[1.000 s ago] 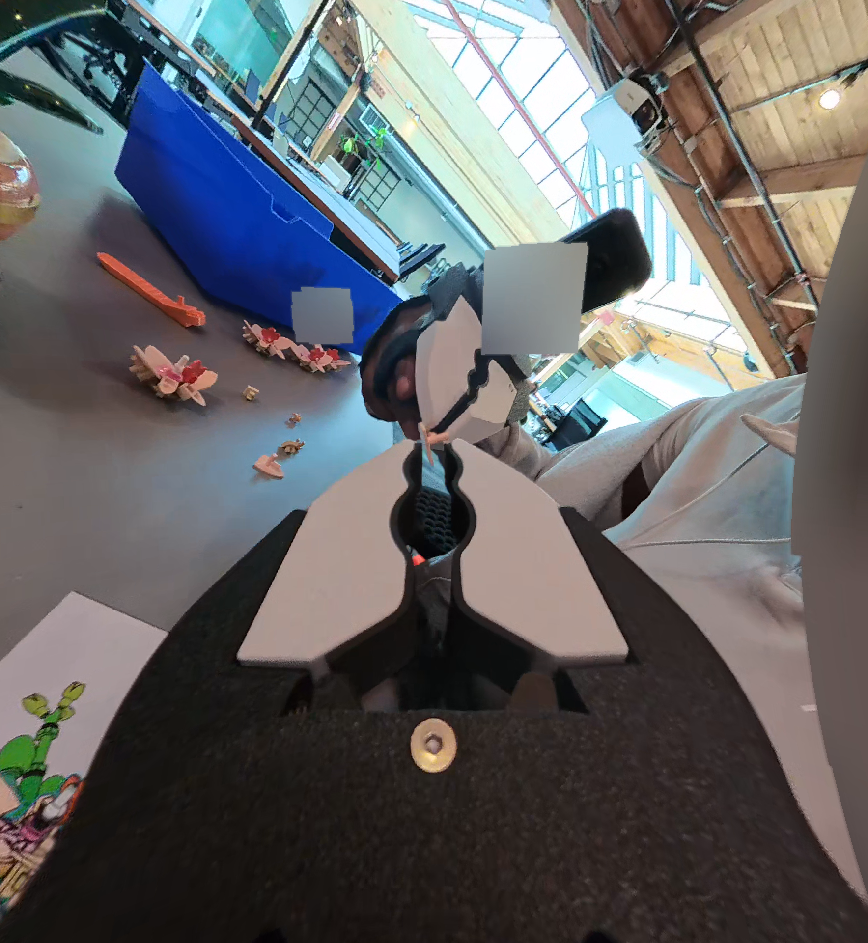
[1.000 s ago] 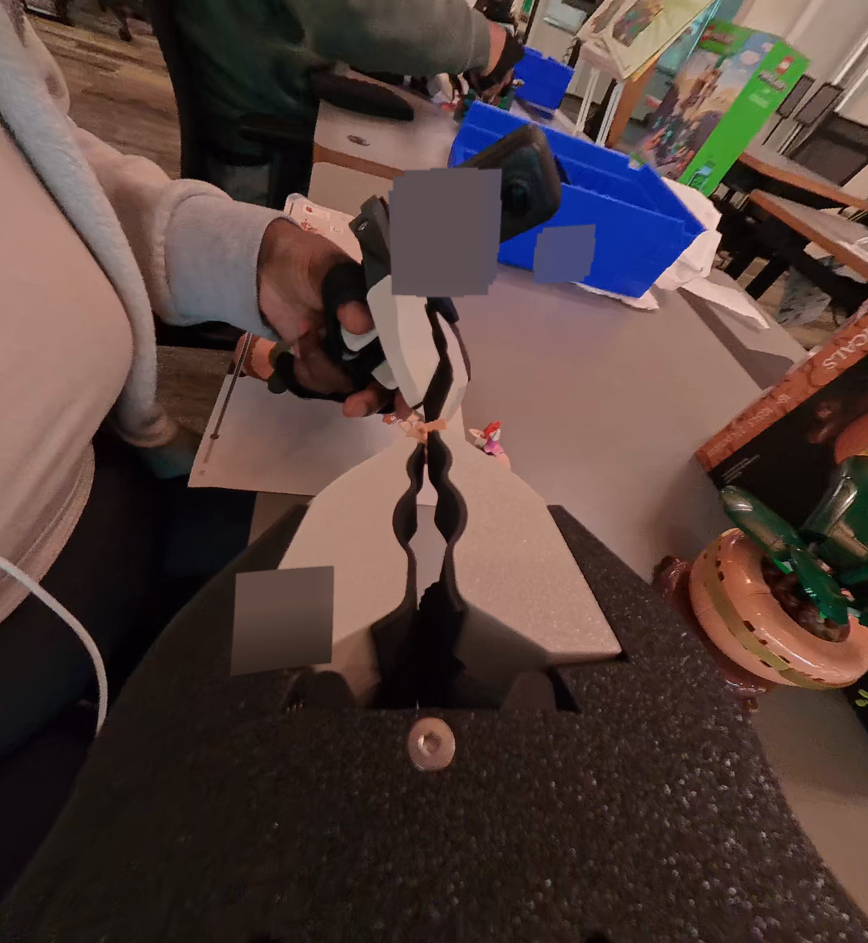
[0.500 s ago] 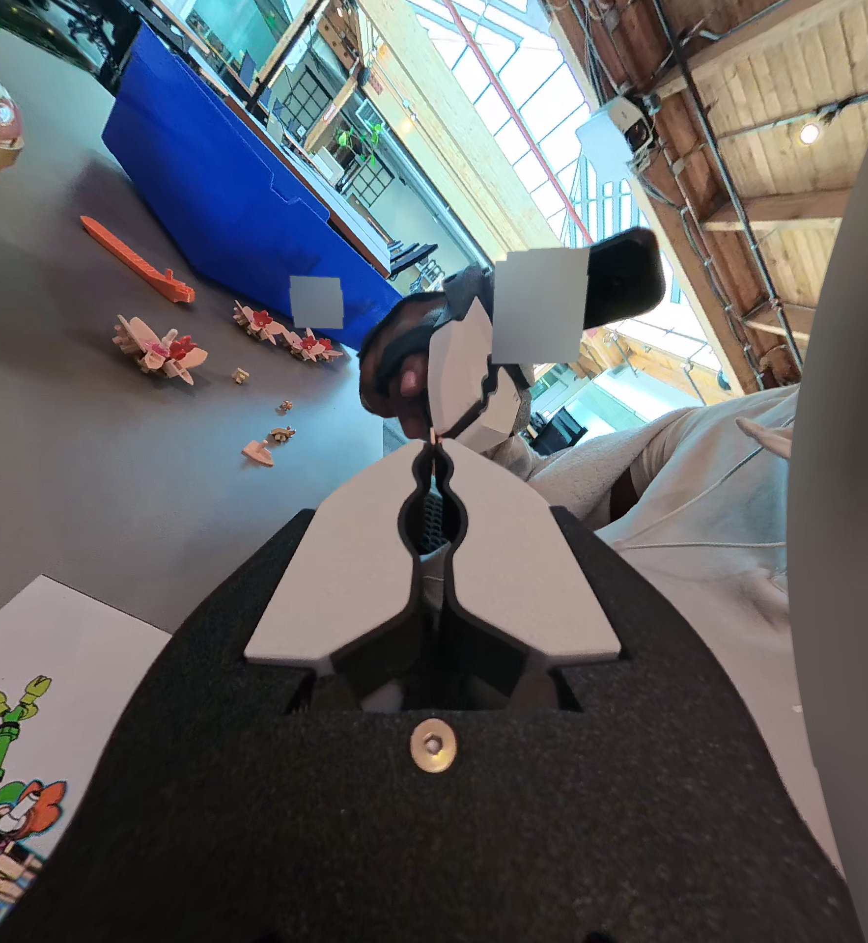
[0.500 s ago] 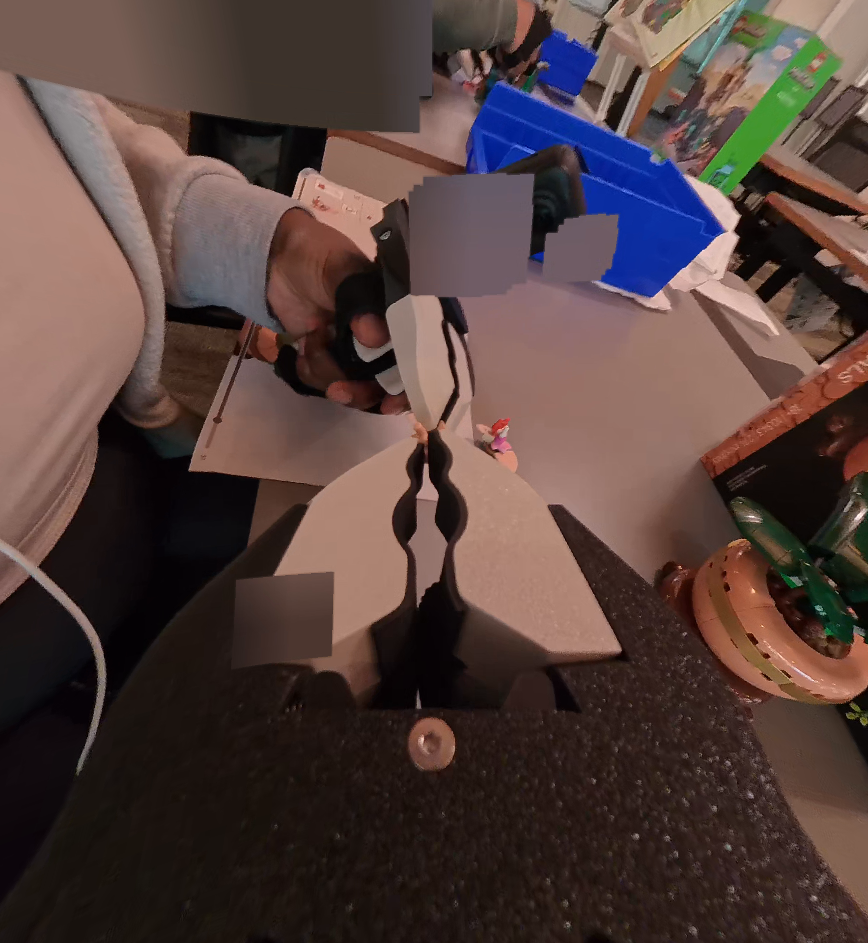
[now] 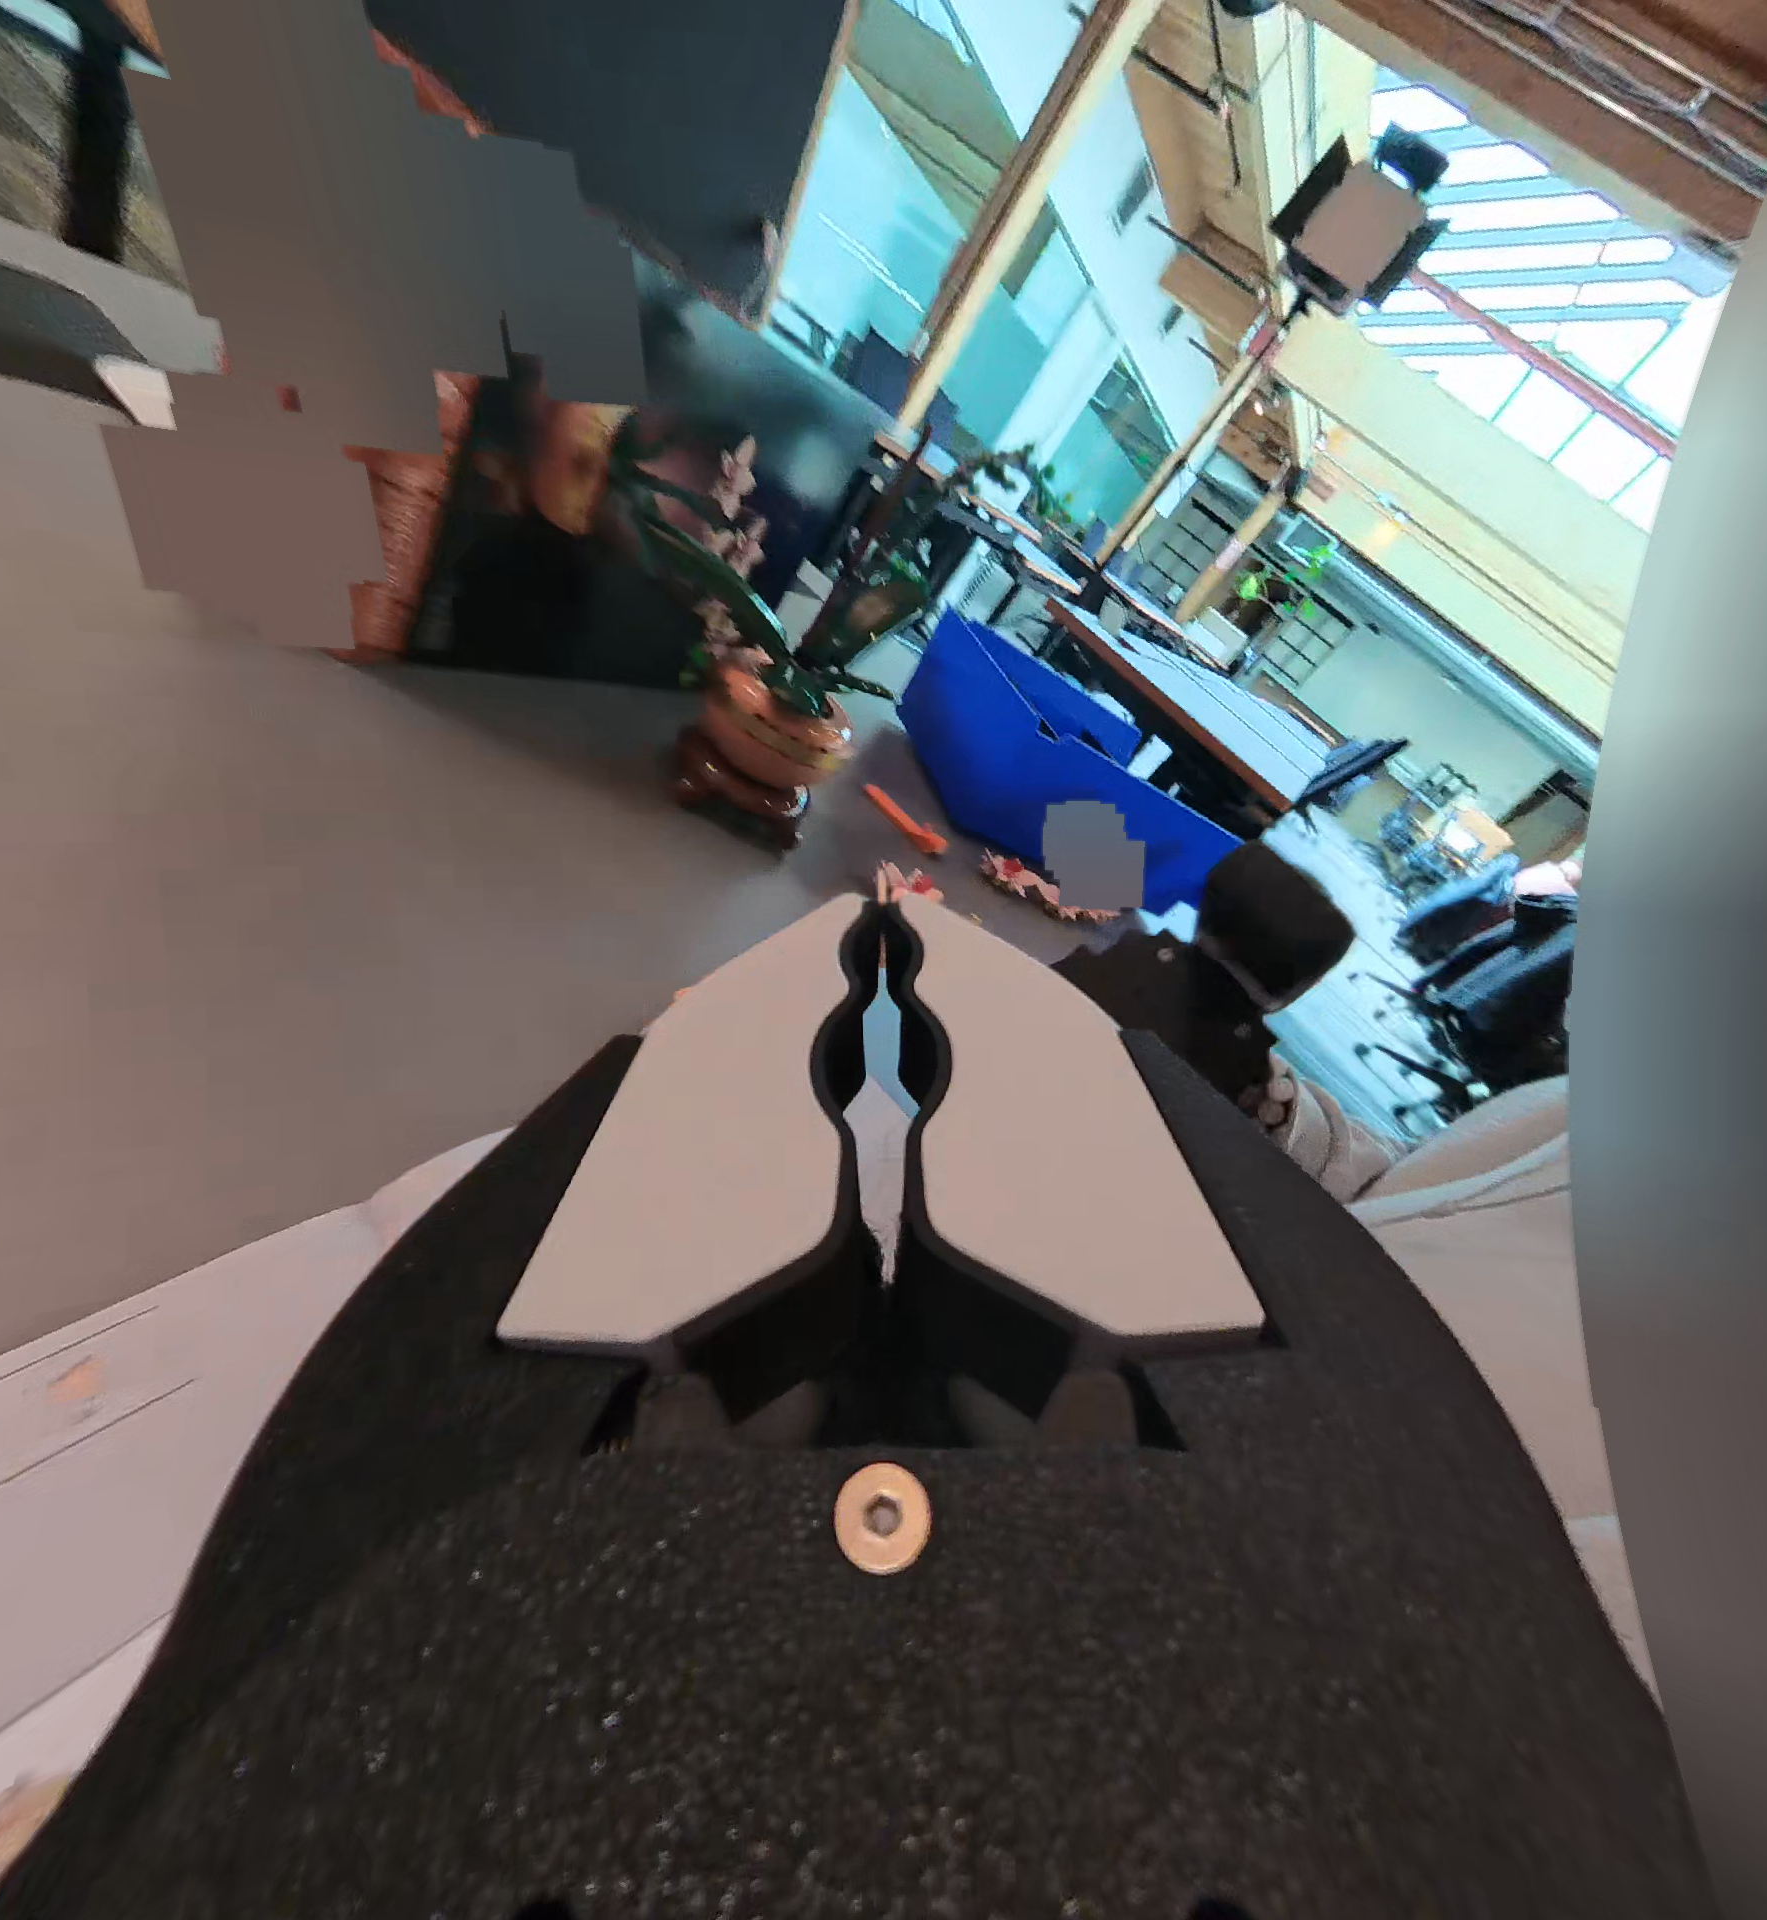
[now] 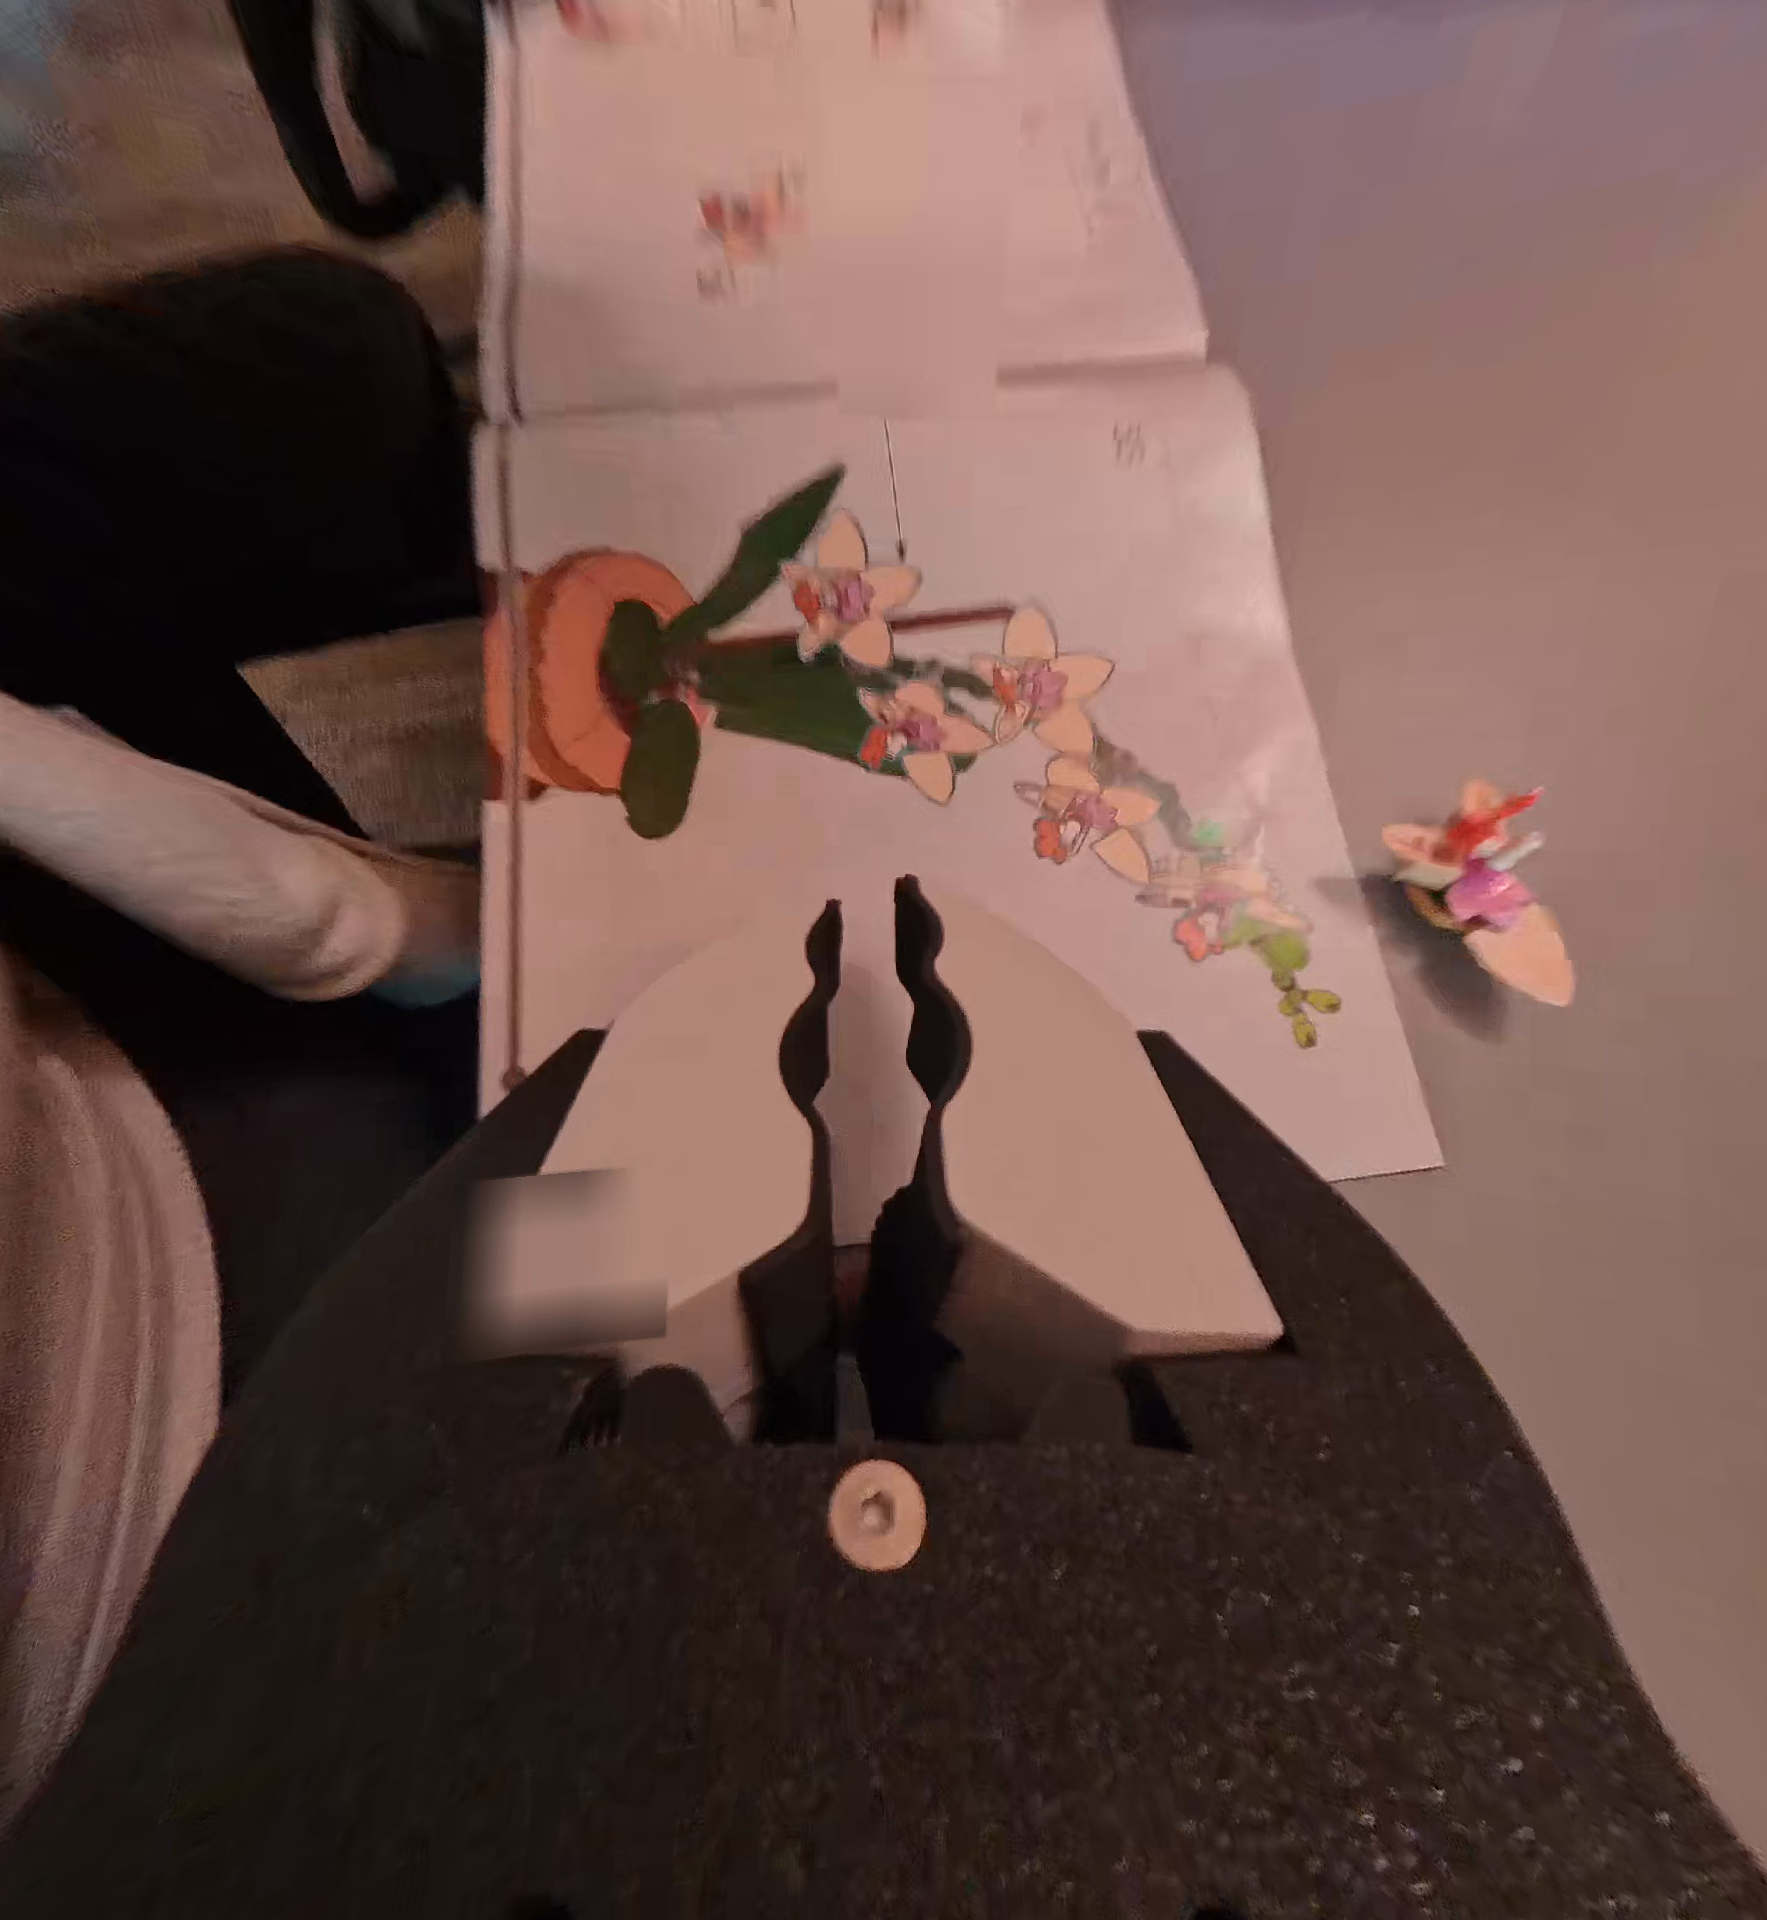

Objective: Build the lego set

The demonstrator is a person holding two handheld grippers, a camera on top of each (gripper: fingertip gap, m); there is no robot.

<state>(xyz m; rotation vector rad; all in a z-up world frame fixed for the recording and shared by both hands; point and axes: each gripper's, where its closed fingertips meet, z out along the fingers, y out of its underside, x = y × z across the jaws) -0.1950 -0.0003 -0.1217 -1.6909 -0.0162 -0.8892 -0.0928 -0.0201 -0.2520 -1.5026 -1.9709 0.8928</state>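
My left gripper (image 5: pixel 881 909) is shut on a small pale lego piece (image 5: pixel 879 891) that sticks out at its tips, held above the grey table. It faces the built lego orchid pot (image 5: pixel 759 732). My right gripper (image 6: pixel 868 904) is slightly open and empty. It hovers over the open instruction booklet (image 6: pixel 1118 499), which shows the orchid picture. A built lego flower (image 6: pixel 1476 883) with pale petals and a pink and red centre lies on the table right of the booklet. More built flowers (image 5: pixel 1024 883) lie near the blue bin.
A blue bin (image 5: pixel 1014 758) stands at the back with an orange brick separator (image 5: pixel 905 826) in front of it. A dark product box (image 5: pixel 536 582) stands behind the pot. The booklet (image 5: pixel 79 1403) is at lower left. A person's sleeve (image 6: pixel 183 883) is at the left.
The two grippers were tip to tip on the small piece. They have swung apart. The right one has let go and now points down at the booklet. The left one keeps the piece.
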